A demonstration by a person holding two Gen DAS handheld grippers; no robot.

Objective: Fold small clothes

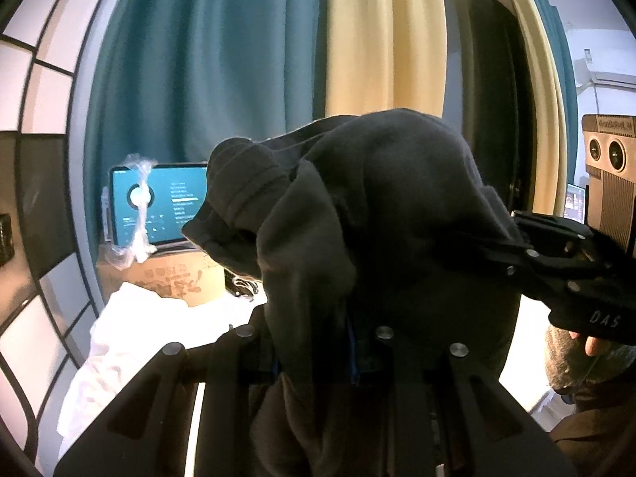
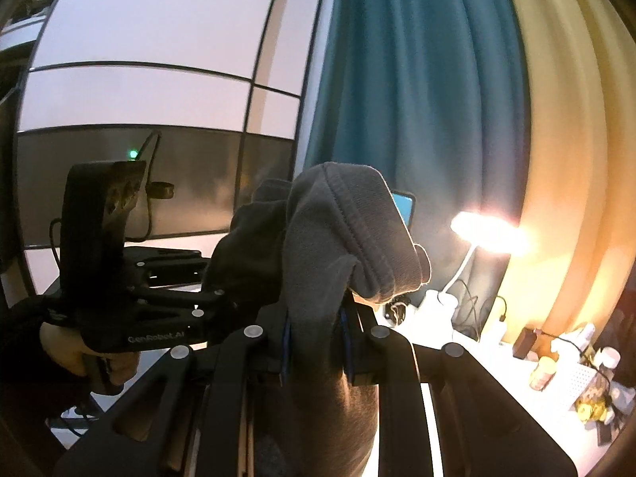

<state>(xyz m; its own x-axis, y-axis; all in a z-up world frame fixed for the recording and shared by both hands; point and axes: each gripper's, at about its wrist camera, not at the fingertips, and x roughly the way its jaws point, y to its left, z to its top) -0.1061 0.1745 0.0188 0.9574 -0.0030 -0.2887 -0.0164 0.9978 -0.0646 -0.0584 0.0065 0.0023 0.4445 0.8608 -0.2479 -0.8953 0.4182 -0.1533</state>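
A dark grey small garment (image 1: 381, 206) hangs bunched in the air, held by both grippers. My left gripper (image 1: 316, 351) is shut on its cloth, which drapes over the fingers and fills the middle of the left wrist view. My right gripper (image 2: 316, 342) is shut on another part of the garment (image 2: 342, 234), with a hemmed edge folded over the fingertips. The right gripper (image 1: 516, 250) shows at the right of the left wrist view, pinching the garment's side. The left gripper (image 2: 214, 298) shows at the left of the right wrist view, also on the cloth.
A white cloth (image 1: 131, 342) covers the table at lower left. A cardboard box (image 1: 179, 278) with a lit laptop (image 1: 159, 202) stands behind. Teal and cream curtains (image 2: 417, 99) hang at the back. A lit desk lamp (image 2: 485, 234) and small clutter (image 2: 564, 365) sit at right.
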